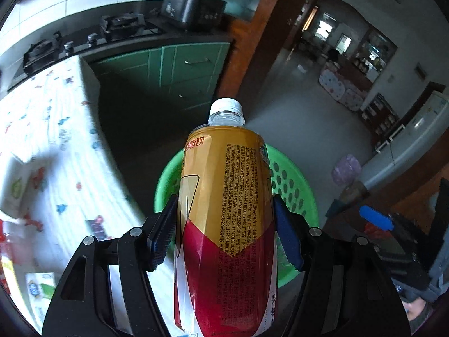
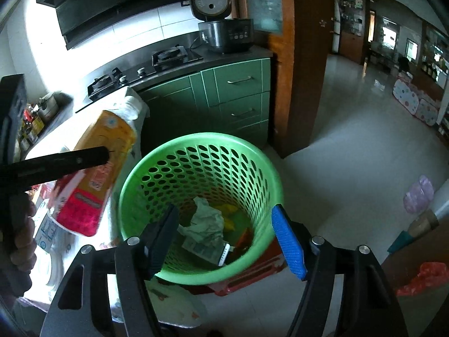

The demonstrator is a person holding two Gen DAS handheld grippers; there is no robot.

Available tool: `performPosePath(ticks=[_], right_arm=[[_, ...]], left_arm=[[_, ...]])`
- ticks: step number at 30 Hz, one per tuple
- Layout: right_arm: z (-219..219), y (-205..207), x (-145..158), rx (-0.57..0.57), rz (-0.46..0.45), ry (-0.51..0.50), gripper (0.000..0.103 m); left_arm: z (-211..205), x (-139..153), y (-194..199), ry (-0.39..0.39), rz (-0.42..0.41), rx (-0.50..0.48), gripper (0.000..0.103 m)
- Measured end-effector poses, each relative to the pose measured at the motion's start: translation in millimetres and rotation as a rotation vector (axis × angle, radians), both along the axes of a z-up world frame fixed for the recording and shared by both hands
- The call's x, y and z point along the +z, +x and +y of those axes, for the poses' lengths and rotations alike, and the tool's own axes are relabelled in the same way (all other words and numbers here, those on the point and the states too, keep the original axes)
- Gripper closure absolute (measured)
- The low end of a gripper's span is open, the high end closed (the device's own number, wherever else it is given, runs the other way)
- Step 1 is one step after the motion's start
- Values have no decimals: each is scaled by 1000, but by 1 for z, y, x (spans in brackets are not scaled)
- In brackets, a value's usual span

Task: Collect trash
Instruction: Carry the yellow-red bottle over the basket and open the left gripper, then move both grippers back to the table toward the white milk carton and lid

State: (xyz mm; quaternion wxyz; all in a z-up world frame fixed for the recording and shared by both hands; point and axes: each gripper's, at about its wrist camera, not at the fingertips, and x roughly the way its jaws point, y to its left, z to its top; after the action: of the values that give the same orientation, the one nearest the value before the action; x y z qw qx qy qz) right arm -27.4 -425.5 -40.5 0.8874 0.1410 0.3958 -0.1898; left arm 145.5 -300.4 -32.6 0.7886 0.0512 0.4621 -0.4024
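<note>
A plastic drink bottle (image 1: 227, 168) with a gold and red label and a white cap sits between the pads of my left gripper (image 1: 224, 203), which is shut on its body. Below it stands a green perforated basket (image 1: 291, 185). In the right wrist view the same bottle (image 2: 101, 174) hangs tilted to the left of the basket's rim (image 2: 196, 140), over the table's edge. My right gripper (image 2: 224, 210) is open above the basket's mouth with nothing between its pads. Crumpled paper (image 2: 204, 219) and other wrappers lie in the basket's bottom.
A table with a patterned white cloth (image 1: 56, 140) stands left of the basket and carries tissue packs (image 1: 19, 185). Behind are green cabinets (image 2: 235, 95), a gas stove (image 2: 146, 70) and a rice cooker (image 2: 224, 33). A wooden door frame (image 2: 303, 84) and tiled floor (image 2: 350, 146) lie to the right.
</note>
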Motion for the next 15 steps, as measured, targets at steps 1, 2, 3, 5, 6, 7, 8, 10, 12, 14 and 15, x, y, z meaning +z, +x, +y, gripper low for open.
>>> performPosePath(ticks=[1, 2, 3, 5, 6, 7, 8, 10, 12, 14, 15], right_arm=[[-1, -2, -1, -4, 1, 1, 37], [-2, -4, -1, -7, 3, 1, 37], [-3, -7, -2, -11, 4, 3, 37], [-5, -10, -3, -18, 5, 5, 37], [-5, -11, -3, -21, 5, 7, 37], [-5, -13, -4, -23, 5, 9, 37], [-6, -14, -4, -25, 5, 12, 37], [-6, -15, -5, -28, 7, 13, 37], [-5, -14, -6, -24, 6, 18, 37], [-4, -13, -6, -17, 3, 18, 37], [-3, -12, -6, -12, 1, 20, 37]], left_arm=[[-5, -3, 0, 4, 7, -4, 37], [-9, -6, 0, 7, 17, -4, 37], [-13, -7, 1, 10, 22, -5, 37], [-18, -10, -1, 10, 27, -12, 35], [-17, -10, -2, 4, 24, -16, 33], [-16, -9, -4, -4, 16, -21, 31], [-15, -7, -7, -20, 8, -28, 30], [-12, -4, -10, -26, -15, -28, 29], [-8, 1, -15, -25, -33, -29, 30], [-1, 4, -17, -25, -49, -24, 29], [4, 6, -16, -23, -55, -19, 29]])
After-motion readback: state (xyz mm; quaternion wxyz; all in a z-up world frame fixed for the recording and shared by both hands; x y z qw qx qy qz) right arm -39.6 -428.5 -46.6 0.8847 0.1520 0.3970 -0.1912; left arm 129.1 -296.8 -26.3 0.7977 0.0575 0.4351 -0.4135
